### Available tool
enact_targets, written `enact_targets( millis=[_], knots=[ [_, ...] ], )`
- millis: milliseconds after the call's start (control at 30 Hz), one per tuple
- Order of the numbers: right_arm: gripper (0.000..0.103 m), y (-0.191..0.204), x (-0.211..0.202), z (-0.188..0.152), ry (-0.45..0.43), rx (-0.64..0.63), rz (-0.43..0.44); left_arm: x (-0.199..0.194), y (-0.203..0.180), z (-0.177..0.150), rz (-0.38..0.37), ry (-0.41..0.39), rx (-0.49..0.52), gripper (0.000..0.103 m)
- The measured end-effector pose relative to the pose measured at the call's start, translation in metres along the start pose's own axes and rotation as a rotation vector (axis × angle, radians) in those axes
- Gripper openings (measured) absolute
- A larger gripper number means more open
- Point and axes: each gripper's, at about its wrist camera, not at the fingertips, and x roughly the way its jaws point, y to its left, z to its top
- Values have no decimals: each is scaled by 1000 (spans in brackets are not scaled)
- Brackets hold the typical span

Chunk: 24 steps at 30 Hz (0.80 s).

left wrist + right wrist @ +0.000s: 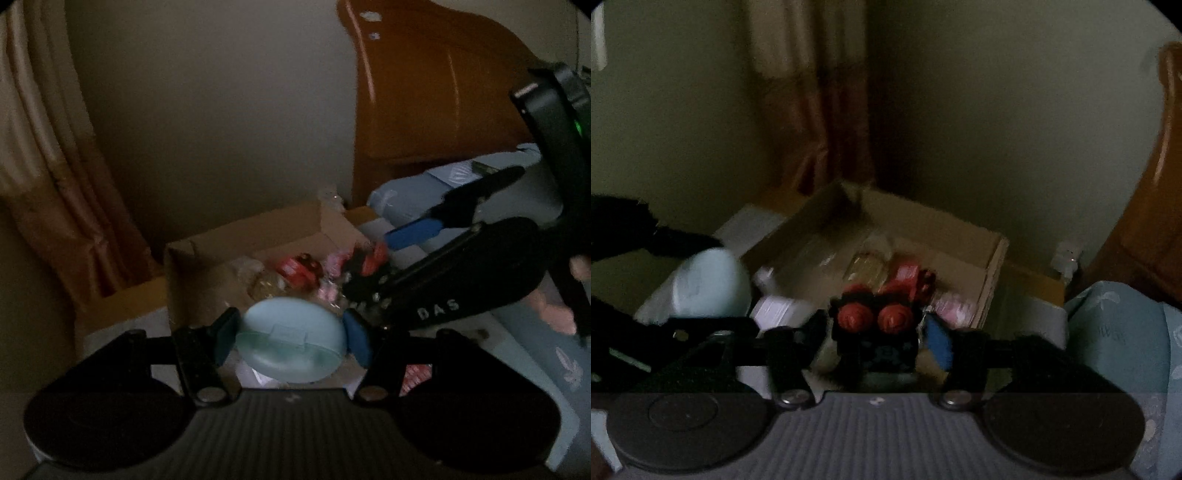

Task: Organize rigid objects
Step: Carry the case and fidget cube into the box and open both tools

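Note:
My left gripper [290,338] is shut on a pale blue oval plastic case [291,341], held just in front of an open cardboard box [207,258]. The case also shows in the right wrist view [709,284], at the left. My right gripper [877,339] is shut on a black toy with two red round knobs [875,325], held over the box's near edge [993,266]. In the left wrist view the right gripper [373,266] reaches in from the right with that toy [365,264]. The box holds red, pink and clear items [299,271].
A wooden headboard [436,85] stands at the right behind a light blue pillow [1115,336]. A curtain [55,177] hangs at the left against a plain wall. White boxes [779,308] lie beside the cardboard box. The scene is dim.

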Motion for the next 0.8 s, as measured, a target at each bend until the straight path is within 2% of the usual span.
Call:
enact_targets(
  millis=[133, 333, 667, 767, 800],
  knots=[
    [81, -11, 7, 3, -1, 57, 8, 17, 9, 9, 28, 12, -11, 60],
    [81, -25, 1, -10, 11, 98, -1, 42, 22, 23, 55, 35, -22, 60],
    [86, -15, -20, -36, 44, 30, -6, 93, 39, 49, 114, 59, -66, 61],
    [88, -11, -25, -45, 51, 12, -1, 104, 44, 52, 138, 43, -96, 79],
    [89, -10, -27, -48, 52, 7, 1, 105, 45, 52, 146, 33, -103, 81]
  ],
)
